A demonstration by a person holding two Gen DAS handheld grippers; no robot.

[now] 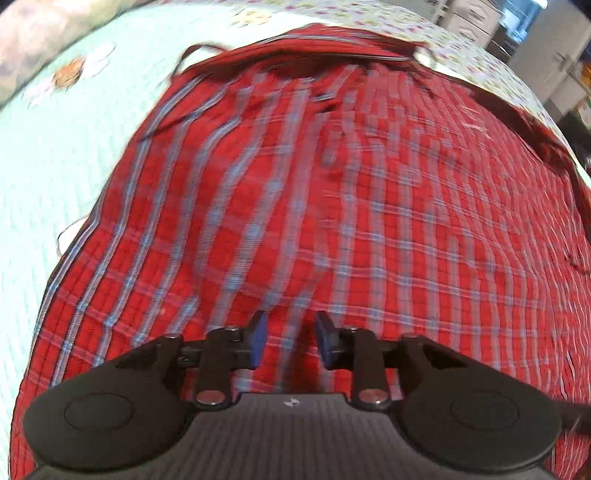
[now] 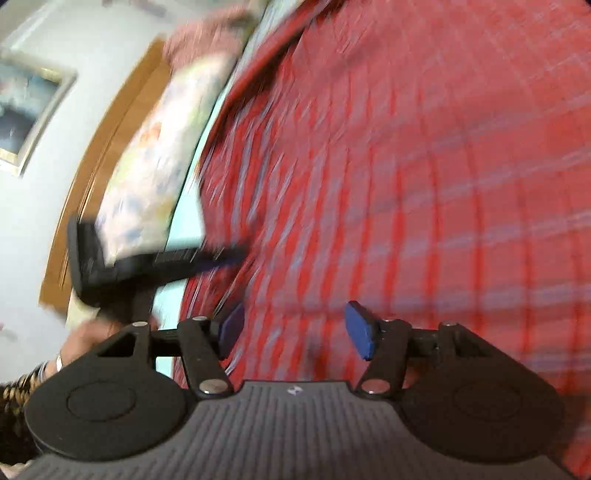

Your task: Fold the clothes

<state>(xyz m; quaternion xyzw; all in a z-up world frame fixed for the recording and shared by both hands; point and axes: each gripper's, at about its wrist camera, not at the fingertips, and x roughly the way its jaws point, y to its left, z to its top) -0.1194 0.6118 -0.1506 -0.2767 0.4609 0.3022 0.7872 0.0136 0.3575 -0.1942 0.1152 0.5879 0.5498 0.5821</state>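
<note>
Red plaid cloth [image 1: 332, 206] covers the bedspread [image 1: 55, 155]; left hand-held gripper [image 1: 290, 338] and right hand-held gripper [image 2: 295, 328] gape empty above it.

No words, numbers or brand names can be read in either view. The only mark is a small pale emblem moulded on the grey ribbed body of each gripper, just behind the fingers: one on the left gripper [image 1: 290, 338], one on the right gripper [image 2: 294, 330]. Each is a tiny angular figure with no letters that can be made out. The framed picture [image 2: 26, 107] on the wall is too blurred to show any writing. The boxes [image 1: 476, 18] far off in the left view carry no label that can be told.
</note>
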